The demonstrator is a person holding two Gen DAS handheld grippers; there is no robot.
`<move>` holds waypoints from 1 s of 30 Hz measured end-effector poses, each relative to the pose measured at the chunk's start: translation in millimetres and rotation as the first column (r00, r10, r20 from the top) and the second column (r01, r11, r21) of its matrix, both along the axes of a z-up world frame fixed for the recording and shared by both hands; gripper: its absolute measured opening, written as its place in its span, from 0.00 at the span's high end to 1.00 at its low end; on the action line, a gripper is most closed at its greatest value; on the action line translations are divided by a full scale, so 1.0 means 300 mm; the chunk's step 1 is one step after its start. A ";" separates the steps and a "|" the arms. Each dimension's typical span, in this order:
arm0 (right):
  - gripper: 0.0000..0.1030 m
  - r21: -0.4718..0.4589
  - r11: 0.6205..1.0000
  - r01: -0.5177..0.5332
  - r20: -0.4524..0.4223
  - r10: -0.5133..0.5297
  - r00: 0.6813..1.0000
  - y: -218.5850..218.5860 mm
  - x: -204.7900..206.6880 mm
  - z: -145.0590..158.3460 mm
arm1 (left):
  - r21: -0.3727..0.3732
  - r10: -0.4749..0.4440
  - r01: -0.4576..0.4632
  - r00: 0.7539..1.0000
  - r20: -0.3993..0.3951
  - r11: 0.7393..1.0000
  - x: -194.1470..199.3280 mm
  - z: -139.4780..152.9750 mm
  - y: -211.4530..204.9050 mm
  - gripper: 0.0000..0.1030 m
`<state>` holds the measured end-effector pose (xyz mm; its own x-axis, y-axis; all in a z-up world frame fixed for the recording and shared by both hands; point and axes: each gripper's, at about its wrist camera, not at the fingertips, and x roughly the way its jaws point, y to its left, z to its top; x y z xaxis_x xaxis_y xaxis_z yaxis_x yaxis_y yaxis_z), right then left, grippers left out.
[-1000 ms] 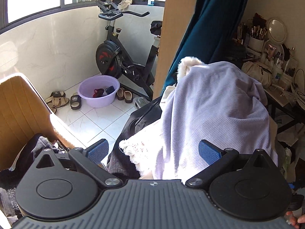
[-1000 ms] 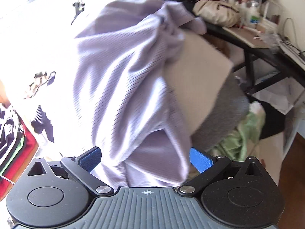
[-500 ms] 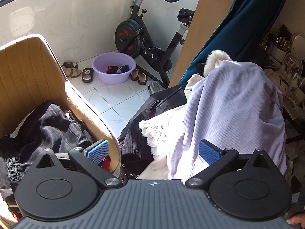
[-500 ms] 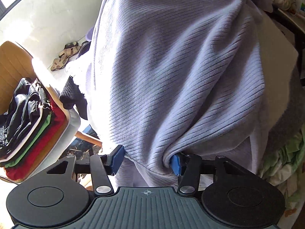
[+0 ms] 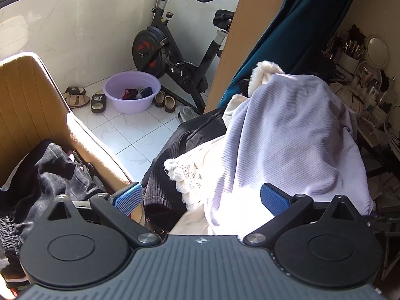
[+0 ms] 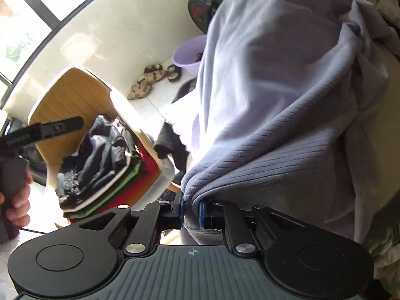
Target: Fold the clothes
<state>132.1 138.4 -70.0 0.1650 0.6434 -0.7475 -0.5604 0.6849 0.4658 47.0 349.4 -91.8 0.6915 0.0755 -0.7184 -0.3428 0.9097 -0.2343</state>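
My right gripper pinches the near hem of the lavender garment, which drapes away over the far clothes pile, while my left gripper, fingers spread and empty, hangs nearer its left edge.

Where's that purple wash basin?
In the left wrist view, the purple basin sits on the tiled floor, upper centre-left, between the exercise bike and the black slide sandal.

One black slide sandal on the tiled floor beside the purple basin carries white lettering on its strap, reading roughly "SMILE"; the first letter is unclear. No other text is legible.
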 end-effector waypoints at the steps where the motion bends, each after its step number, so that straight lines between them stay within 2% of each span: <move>1: 0.91 0.061 0.998 0.019 0.030 -0.021 0.999 0.000 0.020 0.060 | -0.010 0.013 -0.013 1.000 0.011 1.000 -0.002 0.008 0.012 0.01; 4: 0.92 0.226 0.969 0.098 0.115 -0.127 0.985 -0.009 0.098 0.232 | -0.030 0.043 -0.042 0.998 0.040 0.999 -0.006 0.034 0.046 0.01; 7: 0.92 0.368 0.912 0.180 0.204 -0.268 0.941 -0.076 0.174 0.412 | -0.037 0.063 -0.061 0.996 0.069 0.997 -0.008 0.068 0.073 0.01; 9: 0.92 0.444 0.859 0.256 0.261 -0.398 0.880 -0.148 0.220 0.517 | -0.047 0.069 -0.065 0.993 0.095 0.997 -0.001 0.094 0.077 0.01; 11: 0.92 0.505 0.791 0.346 0.313 -0.541 0.780 -0.248 0.262 0.607 | -0.064 0.073 -0.066 0.989 0.125 0.996 0.010 0.121 0.077 0.00; 12: 0.92 0.498 0.773 0.393 0.324 -0.587 0.742 -0.282 0.285 0.607 | -0.077 0.067 -0.057 0.988 0.137 0.995 0.023 0.130 0.071 0.00; 15: 0.92 0.399 0.740 0.541 0.342 -0.667 0.661 -0.351 0.357 0.515 | -0.103 0.027 -0.010 0.986 0.165 0.995 0.071 0.148 0.036 0.01; 19: 0.90 0.260 0.647 0.716 0.385 -0.750 0.538 -0.442 0.453 0.392 | -0.095 -0.055 0.071 0.985 0.165 0.993 0.122 0.147 -0.034 0.00; 20: 0.90 0.206 0.633 0.746 0.384 -0.754 0.533 -0.447 0.471 0.331 | -0.094 -0.074 0.089 0.985 0.157 0.992 0.132 0.142 -0.049 0.01; 23: 0.78 0.040 0.608 0.793 0.347 -0.752 0.560 -0.414 0.465 0.109 | -0.098 -0.114 0.127 0.985 0.127 0.987 0.153 0.116 -0.088 0.00; 25: 0.65 -0.044 0.587 0.808 0.311 -0.761 0.570 -0.392 0.462 -0.008 | -0.110 -0.126 0.138 0.986 0.109 0.984 0.162 0.100 -0.100 0.00; 26: 0.62 -0.075 0.583 0.809 0.288 -0.764 0.577 -0.389 0.455 -0.048 | -0.116 -0.130 0.142 0.986 0.102 0.983 0.166 0.093 -0.104 0.01; 28: 0.36 -0.124 0.584 0.802 0.238 -0.768 0.595 -0.391 0.430 -0.109 | -0.131 -0.134 0.146 0.987 0.091 0.981 0.175 0.082 -0.107 0.01; 30: 0.33 -0.153 0.594 0.789 0.200 -0.764 0.614 -0.394 0.395 -0.143 | -0.142 -0.140 0.151 0.987 0.085 0.978 0.186 0.075 -0.112 0.00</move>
<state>250.6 20.3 -112.8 0.6106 0.0680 -0.7890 0.1957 0.9525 0.2335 102.7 315.8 -69.3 0.7391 -0.1323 -0.6604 -0.1862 0.9022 -0.3891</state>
